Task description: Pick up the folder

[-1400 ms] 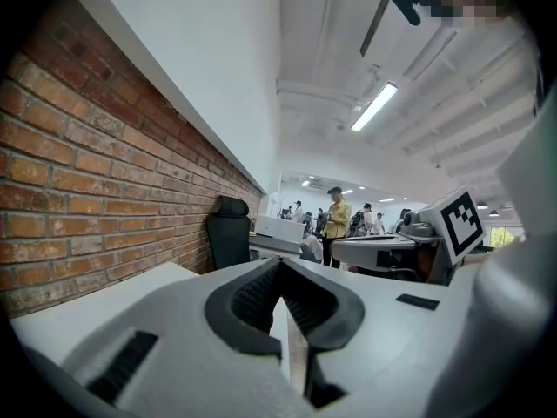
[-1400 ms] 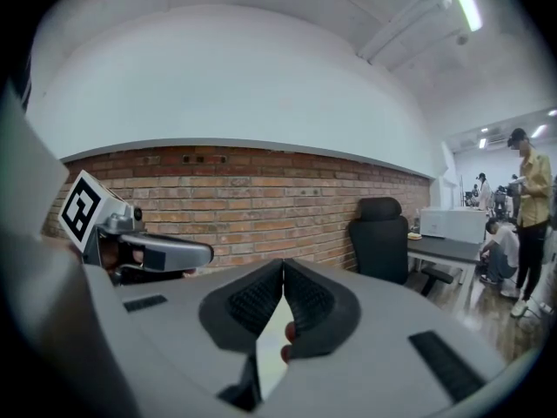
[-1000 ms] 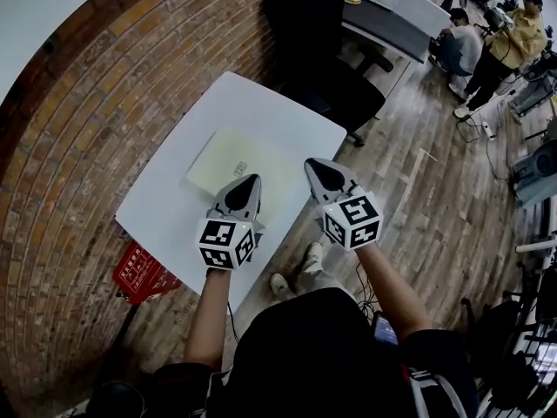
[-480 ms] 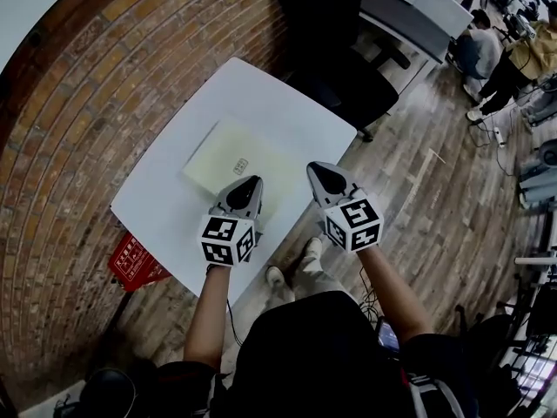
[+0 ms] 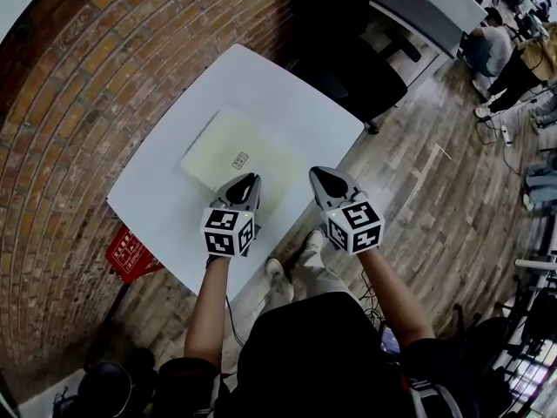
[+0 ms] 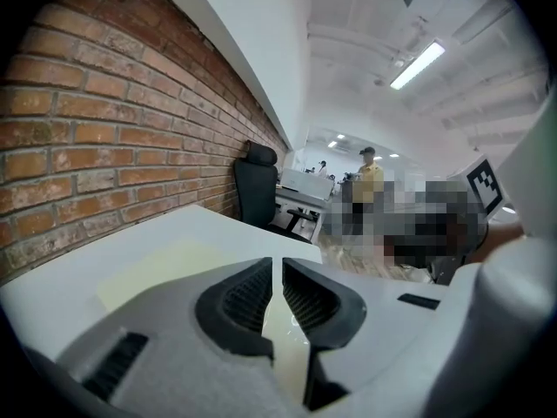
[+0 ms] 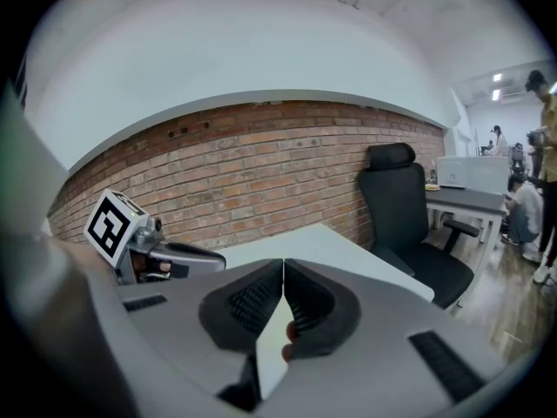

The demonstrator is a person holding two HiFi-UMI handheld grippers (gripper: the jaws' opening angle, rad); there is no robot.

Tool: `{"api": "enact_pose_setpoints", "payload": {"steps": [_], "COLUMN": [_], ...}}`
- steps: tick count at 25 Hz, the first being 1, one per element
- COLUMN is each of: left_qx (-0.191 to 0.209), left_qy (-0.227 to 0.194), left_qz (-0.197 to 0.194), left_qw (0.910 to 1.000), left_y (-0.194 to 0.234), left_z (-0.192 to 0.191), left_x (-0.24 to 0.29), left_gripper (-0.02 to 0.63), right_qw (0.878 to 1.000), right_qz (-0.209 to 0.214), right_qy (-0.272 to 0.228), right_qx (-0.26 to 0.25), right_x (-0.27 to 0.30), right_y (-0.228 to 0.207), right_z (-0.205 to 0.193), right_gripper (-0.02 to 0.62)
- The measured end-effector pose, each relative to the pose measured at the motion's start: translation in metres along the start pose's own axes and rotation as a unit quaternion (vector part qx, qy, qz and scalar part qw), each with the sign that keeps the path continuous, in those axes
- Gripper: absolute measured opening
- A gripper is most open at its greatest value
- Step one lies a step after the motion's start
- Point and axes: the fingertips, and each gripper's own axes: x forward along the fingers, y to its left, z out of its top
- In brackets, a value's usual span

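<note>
Pale yellow flat folder [image 5: 228,151] on plain white square table [image 5: 161,203], red-brown brick wall [image 5: 70,120] at 9 o'clock, grey-brown wood-plank floor [image 5: 426,190] at 3 o'clock, black office chair [image 5: 348,59] at 1 o'clock, red printed box [image 5: 127,253] at 8 o'clock, light grey left gripper [image 5: 249,181] and right gripper [image 5: 318,175] with black ribbed pads and black-and-white square-marker cubes.

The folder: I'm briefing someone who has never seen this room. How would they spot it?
Find the white square table beside the red brick wall. Lying flat on it is a pale yellow rectangular folder, the only thing on the tabletop, with a small printed label near its middle.
</note>
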Motion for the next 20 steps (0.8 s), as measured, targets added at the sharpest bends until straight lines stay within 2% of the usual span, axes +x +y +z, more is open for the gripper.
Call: {"api": "enact_pose_setpoints", "payload": {"steps": [6, 9, 14, 20], "left_qx": [-0.007, -0.007, 0.022, 0.05], "left_qy": [0.025, 0.039, 0.074, 0.106], "left_qz": [0.006, 0.003, 0.014, 0.012], "left_qw": [0.9996, 0.9992, 0.9969, 0.9931], "left_y": [0.011, 0.015, 0.025, 0.033], "left_z": [-0.022, -0.031, -0.047, -0.063], "left_x": [0.015, 0.021, 0.03, 0.043], "left_gripper": [0.03, 0.086, 0.124, 0.216], "right_qw": [1.0, 0.999, 0.999, 0.998], "right_qz": [0.001, 0.002, 0.003, 0.003], "right_qy": [0.016, 0.024, 0.034, 0.045], "right_qx": [0.018, 0.028, 0.027, 0.041], "right_x": [0.006, 0.009, 0.014, 0.018], "right_y": [-0.006, -0.008, -0.013, -0.019], "right_z": [-0.02, -0.029, -0.042, -0.054], "right_gripper": [0.028, 0.028, 0.028, 0.028]}}
